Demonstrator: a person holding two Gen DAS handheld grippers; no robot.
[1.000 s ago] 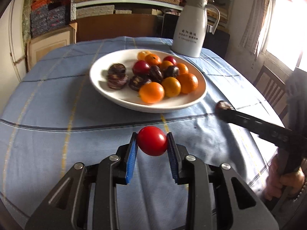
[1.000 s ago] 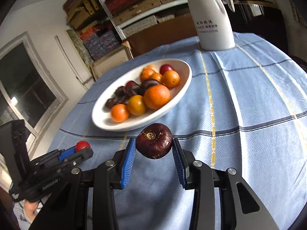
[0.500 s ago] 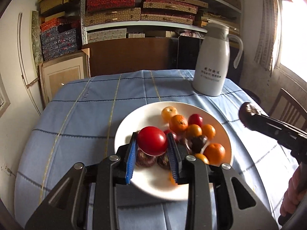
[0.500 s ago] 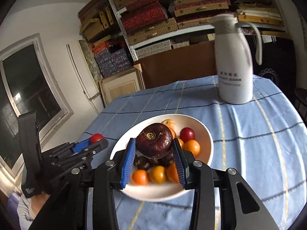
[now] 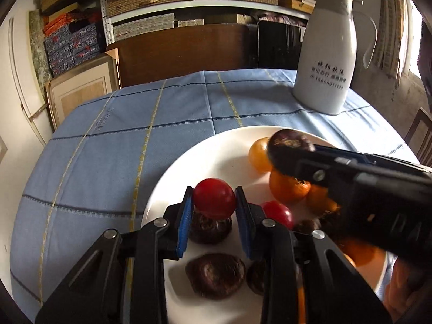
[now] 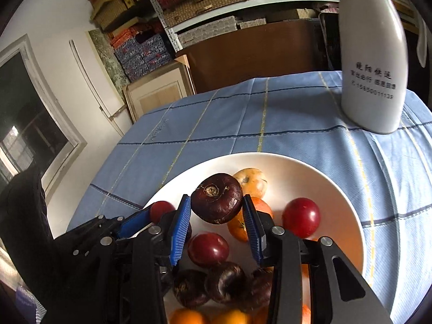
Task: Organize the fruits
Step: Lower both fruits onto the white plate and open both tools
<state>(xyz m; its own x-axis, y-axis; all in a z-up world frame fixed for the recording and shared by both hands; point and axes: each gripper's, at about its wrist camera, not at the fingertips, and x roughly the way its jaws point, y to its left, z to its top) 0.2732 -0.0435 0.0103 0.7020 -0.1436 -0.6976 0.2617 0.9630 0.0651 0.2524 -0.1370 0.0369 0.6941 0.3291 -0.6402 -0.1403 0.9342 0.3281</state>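
Note:
A white plate (image 5: 216,151) (image 6: 318,167) on the blue tablecloth holds several oranges, red tomatoes and dark water chestnuts. My left gripper (image 5: 213,202) is shut on a red tomato (image 5: 214,202) and holds it over the plate's left part, above a dark chestnut (image 5: 209,228). My right gripper (image 6: 216,210) is shut on a dark water chestnut (image 6: 217,198) and holds it over the plate's middle, above an orange (image 6: 239,226). In the left wrist view the right gripper (image 5: 351,178) crosses from the right with the chestnut (image 5: 287,141). In the right wrist view the left gripper (image 6: 151,214) shows at the left.
A white thermos jug (image 5: 328,59) (image 6: 372,62) stands on the table's far right. Behind the table are a brown wooden board (image 5: 183,51), a framed panel (image 5: 81,91) and shelves of boxes. A chair (image 5: 421,135) stands at the right edge.
Both grippers have moved forward and down over the plate with their fruits still held. The right gripper now lies close beside the left one, above the fruit pile.

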